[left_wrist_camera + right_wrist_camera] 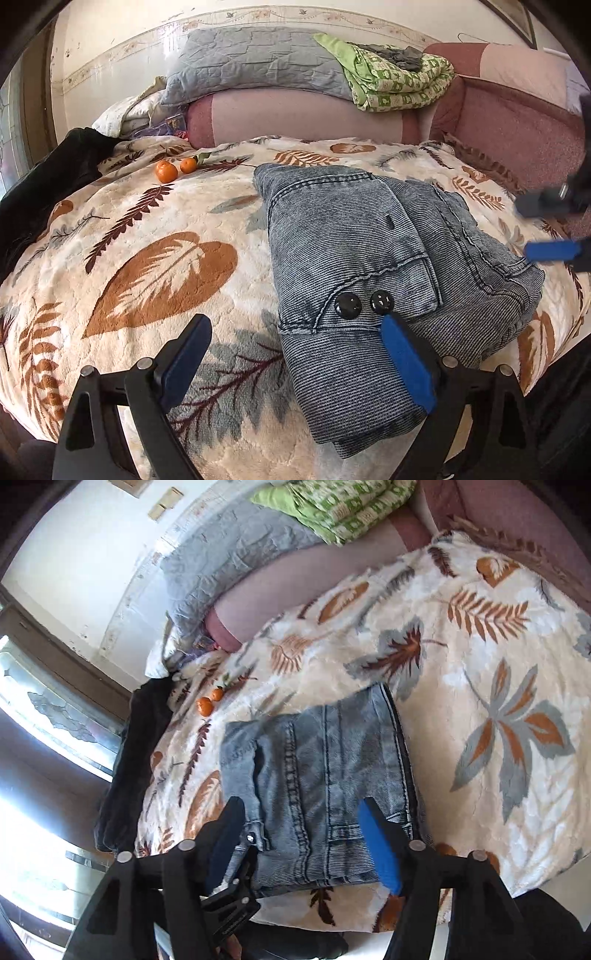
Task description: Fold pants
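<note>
Leaf-print blanket [155,280] on bed | folded pants [369,258] lie lengthwise ahead of you | left gripper [295,325] spread, straddling near-left corner | right gripper [301,808] spread over the denim, pinching nothing.

Right gripper [554,229] blurred, cut off by the frame edge.

Folded blue denim pants [388,258] lie right of centre on a leaf-print fleece blanket [147,258]. The left gripper [295,332] stands wide apart at the bottom, its blue right pad over the denim beside two black buttons [364,303]. Two tangerines [173,170] sit upper left.
</note>
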Demonstrator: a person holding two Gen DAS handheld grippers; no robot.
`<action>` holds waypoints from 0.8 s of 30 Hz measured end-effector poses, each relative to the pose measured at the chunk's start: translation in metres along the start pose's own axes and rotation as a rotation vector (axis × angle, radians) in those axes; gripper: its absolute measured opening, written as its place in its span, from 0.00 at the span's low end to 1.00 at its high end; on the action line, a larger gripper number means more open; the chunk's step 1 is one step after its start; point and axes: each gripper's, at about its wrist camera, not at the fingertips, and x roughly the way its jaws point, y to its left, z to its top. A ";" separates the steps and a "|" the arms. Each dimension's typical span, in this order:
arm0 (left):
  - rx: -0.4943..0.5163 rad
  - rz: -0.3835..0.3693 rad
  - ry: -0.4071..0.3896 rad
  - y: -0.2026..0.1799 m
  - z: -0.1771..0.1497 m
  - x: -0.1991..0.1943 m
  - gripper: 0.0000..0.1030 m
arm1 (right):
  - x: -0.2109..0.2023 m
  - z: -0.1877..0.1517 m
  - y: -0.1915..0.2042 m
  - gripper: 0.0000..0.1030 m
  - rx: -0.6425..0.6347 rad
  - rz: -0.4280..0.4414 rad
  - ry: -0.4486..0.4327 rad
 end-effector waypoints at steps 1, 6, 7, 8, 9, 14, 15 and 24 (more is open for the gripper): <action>-0.004 -0.013 0.004 0.001 0.001 0.000 0.91 | 0.022 -0.003 -0.011 0.66 -0.001 -0.052 0.056; -0.128 -0.091 -0.106 0.014 0.028 -0.037 0.90 | 0.034 -0.015 -0.014 0.57 -0.089 -0.084 0.060; -0.142 -0.087 -0.145 0.015 0.034 -0.045 0.90 | 0.036 -0.015 -0.009 0.57 -0.115 -0.106 0.070; -0.128 -0.089 -0.154 0.012 0.038 -0.045 0.90 | 0.038 -0.014 -0.007 0.58 -0.133 -0.120 0.079; -0.081 -0.090 -0.117 0.005 0.037 -0.036 0.90 | 0.039 -0.013 -0.005 0.60 -0.139 -0.125 0.092; -0.069 -0.172 0.157 -0.004 0.009 0.023 0.92 | 0.021 0.021 0.012 0.60 -0.108 -0.168 0.078; -0.064 -0.185 0.163 -0.002 0.012 0.025 0.92 | 0.013 0.031 0.025 0.59 -0.141 -0.175 0.033; -0.042 -0.167 0.136 -0.004 0.011 0.023 0.93 | 0.111 0.098 0.091 0.66 -0.206 0.102 0.328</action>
